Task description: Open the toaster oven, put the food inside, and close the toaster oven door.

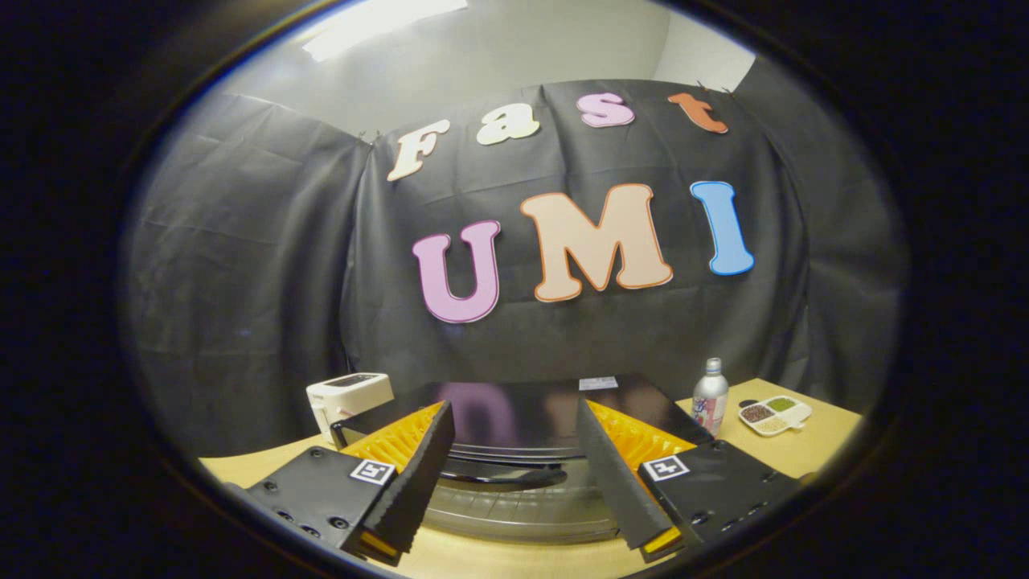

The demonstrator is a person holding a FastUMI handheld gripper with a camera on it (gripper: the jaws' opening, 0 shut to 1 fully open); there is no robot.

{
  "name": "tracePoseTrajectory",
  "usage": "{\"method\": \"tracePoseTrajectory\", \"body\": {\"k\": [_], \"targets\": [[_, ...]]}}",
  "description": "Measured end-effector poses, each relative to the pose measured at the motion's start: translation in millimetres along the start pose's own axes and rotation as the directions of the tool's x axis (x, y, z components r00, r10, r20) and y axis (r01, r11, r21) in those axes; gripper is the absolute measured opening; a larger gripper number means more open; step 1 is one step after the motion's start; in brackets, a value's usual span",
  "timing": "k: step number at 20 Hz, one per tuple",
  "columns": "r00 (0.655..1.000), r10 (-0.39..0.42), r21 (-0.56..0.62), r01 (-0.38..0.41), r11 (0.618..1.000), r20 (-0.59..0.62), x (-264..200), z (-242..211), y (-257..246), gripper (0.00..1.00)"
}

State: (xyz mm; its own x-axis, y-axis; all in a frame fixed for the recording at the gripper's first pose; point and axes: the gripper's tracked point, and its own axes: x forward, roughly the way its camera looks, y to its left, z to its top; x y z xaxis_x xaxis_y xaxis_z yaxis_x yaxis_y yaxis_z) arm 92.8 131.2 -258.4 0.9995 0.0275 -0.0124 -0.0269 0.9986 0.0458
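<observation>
Wooden and pale, the surface (812,450) carries everything here, showing bare at its right side and in a strip along its near edge below the fingers. Next in size, the toaster oven (522,414) sits in the middle of the surface, seen from above and in front: a glossy black top that mirrors the wall behind it, with a small pale label near its back edge. Its curved door front, with a dark handle bar (502,476) running across it, faces the camera and sits closed against the body. The hand-held gripper (514,503) hangs over that front with its two fingers spread well apart, clamping nothing; the handle bar and the glass below it lie in the gap between them, and whether either finger touches the oven cannot be told. Left of the oven, near the surface's back left corner, stands a white boxy appliance (347,396) with a dark top panel. Right of the oven, towards the back right corner, a slim metal bottle (710,396) with a silver cap stands upright. Just beside it on the right lies a small white divided dish (776,415), its compartments holding dark, green and pale food
</observation>
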Motion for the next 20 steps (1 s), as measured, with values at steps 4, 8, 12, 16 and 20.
{"method": "tracePoseTrajectory", "body": {"k": [4,8,12,16,20], "targets": [[0.999,-0.037,-0.03,0.036,0.999,-0.022,9.4,-22.1,-3.3,0.96],[0.999,-0.034,0.025,0.034,0.999,0.01,9.1,-23.1,-1.4,0.95],[0.999,-0.025,0.055,0.023,0.998,0.044,-1.1,-25.5,4.3,0.93],[0.999,-0.021,0.053,0.019,0.998,0.039,-15.7,-26.7,8.1,0.91],[1.0,-0.02,0.031,0.019,0.999,0.016,-33.1,-28.4,10.5,0.91]]}}
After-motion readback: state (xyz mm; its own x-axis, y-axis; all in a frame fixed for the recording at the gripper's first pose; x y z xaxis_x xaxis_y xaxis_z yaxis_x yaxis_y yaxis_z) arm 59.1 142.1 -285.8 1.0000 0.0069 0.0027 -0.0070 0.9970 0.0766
